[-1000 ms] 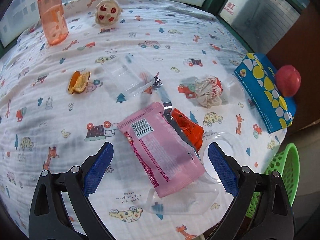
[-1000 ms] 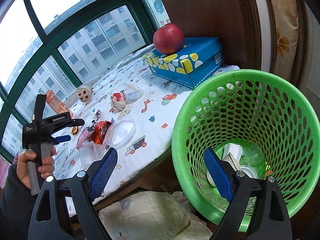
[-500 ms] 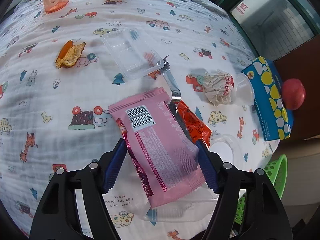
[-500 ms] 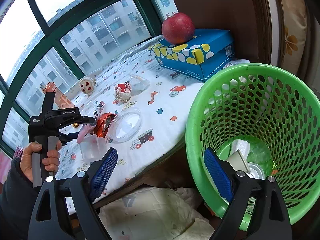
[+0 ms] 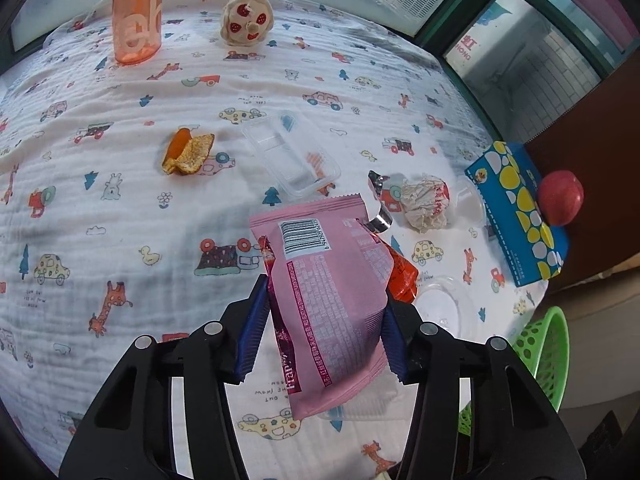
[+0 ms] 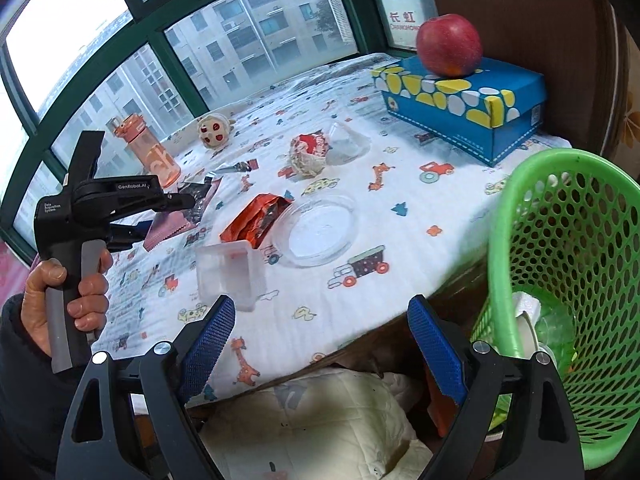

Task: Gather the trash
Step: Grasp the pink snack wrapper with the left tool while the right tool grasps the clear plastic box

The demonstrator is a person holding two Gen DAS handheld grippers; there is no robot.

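A pink snack wrapper stands between the blue pads of my left gripper, whose jaws are closing. Both pads press its sides, it buckles, and its top end is off the cloth. The right wrist view shows a hand holding that gripper over the table's left part. My right gripper hangs open and empty at the table's front edge, left of the green mesh basket. An orange foil wrapper, crumpled paper, a clear tray and a piece of orange peel lie on the cloth.
A clear round lid and a clear box lie near the front edge. An orange bottle and a round toy stand at the back. An apple sits on a blue tissue box. The basket holds some trash.
My left gripper came down around the pink wrapper, its jaws narrowed onto it, and the wrapper rose at one end. My right gripper swung left, away from the basket toward the table.
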